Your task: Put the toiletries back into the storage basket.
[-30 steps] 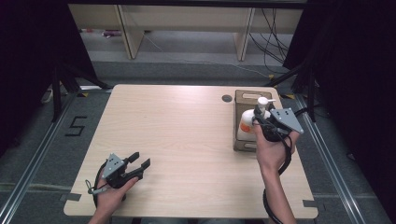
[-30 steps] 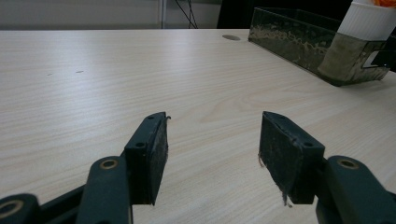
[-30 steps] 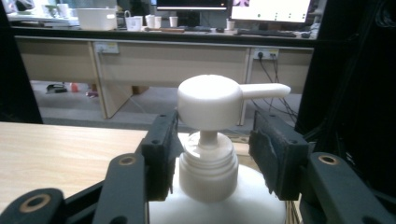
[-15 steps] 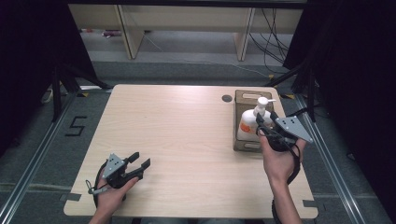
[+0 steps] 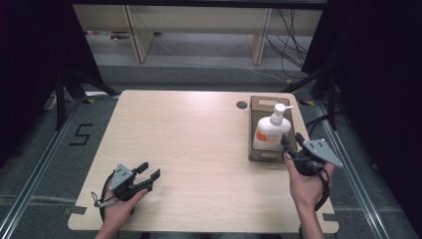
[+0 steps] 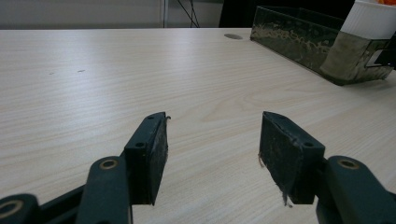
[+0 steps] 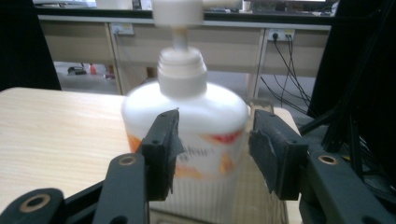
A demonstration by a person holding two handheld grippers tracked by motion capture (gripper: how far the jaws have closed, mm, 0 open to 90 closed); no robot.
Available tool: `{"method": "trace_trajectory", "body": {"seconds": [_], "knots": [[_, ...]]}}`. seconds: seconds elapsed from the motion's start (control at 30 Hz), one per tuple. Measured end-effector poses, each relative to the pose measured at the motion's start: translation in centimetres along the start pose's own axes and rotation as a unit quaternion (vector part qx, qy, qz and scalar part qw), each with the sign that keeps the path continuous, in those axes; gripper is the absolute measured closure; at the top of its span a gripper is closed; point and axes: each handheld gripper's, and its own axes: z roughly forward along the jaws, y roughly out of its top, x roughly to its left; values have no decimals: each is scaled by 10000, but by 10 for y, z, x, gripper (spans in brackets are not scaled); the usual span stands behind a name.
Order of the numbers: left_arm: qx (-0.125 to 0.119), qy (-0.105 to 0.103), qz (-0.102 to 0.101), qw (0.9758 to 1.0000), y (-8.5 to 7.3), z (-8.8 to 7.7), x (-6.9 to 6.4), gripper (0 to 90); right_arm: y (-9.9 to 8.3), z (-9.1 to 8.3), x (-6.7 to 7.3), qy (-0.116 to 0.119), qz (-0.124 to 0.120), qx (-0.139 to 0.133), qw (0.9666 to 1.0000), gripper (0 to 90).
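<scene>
- High view: the bottle [image 5: 269,130] stands upright in the tray [image 5: 257,155] at the worktop's [image 5: 199,144] right edge, and the right gripper [image 5: 292,148] sits just beside the tray's near end, jaws open, holding nothing.
- Right gripper view: the bottle rises right ahead of the parted jaws, apart from both pads; whether the gap is wide enough for its body is hard to judge.
- Risk: a tall, top-heavy bottle with a pump head [image 7: 178,10] could tip against the tray wall if one pad meets it first or the jaws catch the rim.
- Risk: a grip on the rounded, smooth shoulder may slip as the jaws close; lower on the body looks safer, but the tray wall is in the way there.
- Tray contents: the bottle alone, as far as the pictures show; it looks translucent and brownish.
- Left gripper view: the left gripper [image 6: 212,142] rests low over bare worktop, jaws open and empty, well apart from the tray.
</scene>
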Motion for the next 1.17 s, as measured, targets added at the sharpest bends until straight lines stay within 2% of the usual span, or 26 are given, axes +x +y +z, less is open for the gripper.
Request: {"method": "trace_trajectory", "body": {"seconds": [0.03, 0.1, 0.17, 0.27, 0.3, 0.37, 0.4, 0.43, 0.47, 0.5, 0.67, 0.7, 0.73, 0.8, 0.83, 0.9, 0.93, 0.97, 1.03, 1.07, 1.1, 1.17], "knots": [[31, 14, 4, 10000, 0, 0, 0, 415, -3, -2, -1, -24, 85, 101, 9999, 523], [33, 11, 17, 10000, 0, 0, 0, 415, -10, -2, -5, -43, 45, 94, 9999, 523], [26, 15, 18, 10000, 0, 0, 0, 415, -18, -3, -7, -8, 129, 235, 9996, 525], [32, 12, 29, 10000, 0, 0, 0, 414, -28, -5, -9, -79, 85, 235, 9997, 534], [-14, -20, 20, 10000, 0, 1, 0, 414, -31, -5, -11, -111, -21, 260, 9996, 535], [-4, -10, 19, 10000, 0, 1, 0, 414, -39, -6, -14, -118, -12, 228, 9997, 538], [-16, -20, 17, 10000, 0, 1, 0, 414, -43, -7, -15, -60, 49, 348, 9994, 539], [-14, -19, 20, 10000, 0, 1, 0, 414, -48, -8, -16, -153, 113, 383, 9991, 539], [-13, -22, 15, 10000, 0, 1, 0, 414, -51, -9, -17, -147, 130, 415, 9989, 540], [18, -3, 30, 10000, 0, 1, -1, 415, -54, -9, -20, -153, 44, 434, 9989, 541], [10, -8, 22, 10000, 0, 1, -1, 414, -74, -8, -21, -166, 193, 474, 9986, 545], [16, -5, 24, 10000, 0, 1, -1, 414, -79, -8, -21, -236, 106, 449, 9987, 545], [13, -8, 25, 10000, 0, 1, -1, 414, -82, -9, -21, -230, 110, 539, 9982, 545], [-13, -27, 13, 10000, 0, 1, 0, 414, -90, -8, -21, -256, 193, 442, 9985, 545], [-14, -34, 9, 10000, 0, 1, 0, 414, -93, -9, -19, -344, 226, 460, 9981, 545], [-8, -46, 8, 10000, 0, 1, 0, 414, -98, -7, -21, -346, 70, 454, 9983, 544], [-7, -48, -1, 10000, 0, 1, 0, 414, -99, -7, -20, -299, 189, 460, 9983, 542], [-3, -50, -2, 10000, 0, 1, 0, 414, -100, -7, -20, -428, 233, 493, 9976, 541], [-5, -52, -2, 10000, 0, 1, 0, 414, -101, -8, -22, -269, 123, 525, 9982, 540], [-15, -52, -6, 10000, 0, 1, 0, 414, -102, -8, -20, -336, 244, 557, 9976, 540], [-18, -54, 0, 10000, 0, 1, 0, 414, -103, -6, -22, -347, 163, 503, 9980, 539], [-17, -52, -3, 10000, 0, 1, 0, 414, -103, -8, -20, -304, 250, 525, 9978, 537]]}}
